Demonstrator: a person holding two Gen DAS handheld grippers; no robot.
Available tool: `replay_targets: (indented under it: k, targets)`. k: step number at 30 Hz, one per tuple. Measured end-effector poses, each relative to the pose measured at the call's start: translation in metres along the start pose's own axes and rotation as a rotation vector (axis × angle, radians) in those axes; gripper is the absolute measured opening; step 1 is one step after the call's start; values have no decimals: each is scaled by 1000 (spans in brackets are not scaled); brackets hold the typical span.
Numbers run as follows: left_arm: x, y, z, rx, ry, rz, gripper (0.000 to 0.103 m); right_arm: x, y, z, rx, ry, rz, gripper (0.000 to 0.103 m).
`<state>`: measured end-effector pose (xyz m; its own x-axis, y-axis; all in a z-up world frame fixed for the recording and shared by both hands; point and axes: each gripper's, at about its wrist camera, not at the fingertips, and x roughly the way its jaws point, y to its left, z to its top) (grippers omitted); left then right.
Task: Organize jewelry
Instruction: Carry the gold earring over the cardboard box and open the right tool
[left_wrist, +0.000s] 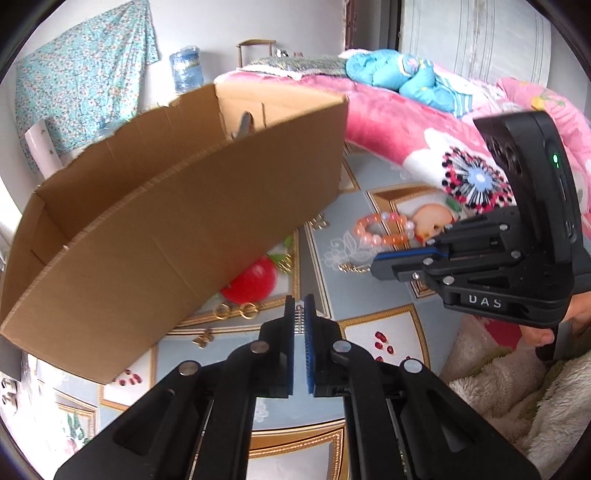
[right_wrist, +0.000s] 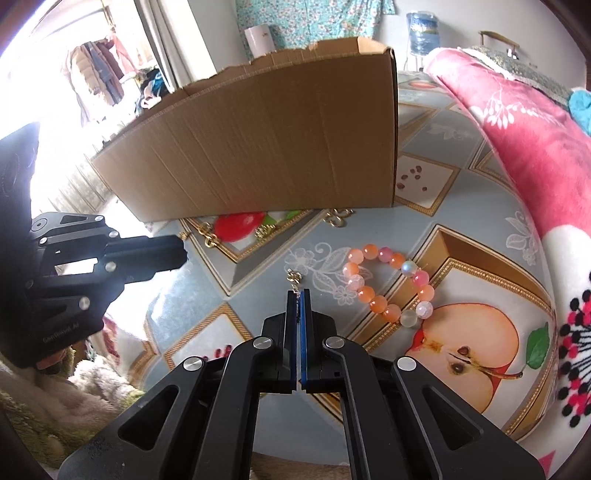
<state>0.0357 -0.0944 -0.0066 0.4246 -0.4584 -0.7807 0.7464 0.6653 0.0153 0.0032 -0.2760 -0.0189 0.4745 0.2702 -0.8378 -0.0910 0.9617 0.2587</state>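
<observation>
An open cardboard box (left_wrist: 177, 206) stands on the patterned cloth, also in the right wrist view (right_wrist: 266, 147). A pink and orange bead bracelet (right_wrist: 388, 284) lies right of the right gripper; it also shows in the left wrist view (left_wrist: 384, 229). My right gripper (right_wrist: 299, 295) is shut on a thin gold chain (right_wrist: 294, 277) whose end hangs out past the tips; in the left wrist view this gripper (left_wrist: 375, 266) trails the chain (left_wrist: 351, 267). My left gripper (left_wrist: 300, 301) is shut on a small silver chain piece (left_wrist: 298, 319) near the box's front wall.
Gold earrings (left_wrist: 236, 311) lie on the cloth by the box. A pink blanket (left_wrist: 424, 122) lies at the right, with blue clothing (left_wrist: 402, 72) on it. A fluffy cream rug (left_wrist: 517, 387) is at the lower right. A water jug (left_wrist: 186, 68) stands behind.
</observation>
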Motion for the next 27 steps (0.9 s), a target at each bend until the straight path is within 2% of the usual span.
replay_targets:
  k: [9, 14, 17, 19, 22, 27]
  targets:
    - [-52, 22, 21, -62, -140, -30, 4, -40, 6, 25, 2, -98, 44, 0]
    - [-89, 45, 47, -78, -260, -28, 4, -75, 15, 61, -49, -200, 91, 0]
    - [-102, 66, 62, -100, -298, -23, 4, -91, 18, 95, -95, -277, 137, 0]
    - [-100, 84, 73, -132, -289, -16, 4, -93, 19, 114, -108, -303, 182, 0]
    - [-81, 113, 85, -177, -223, 26, 4, -81, 21, 148, -127, -315, 257, 0]
    - [-40, 151, 90, -222, -84, 46, 4, -31, 35, 176, -113, -246, 298, 0]
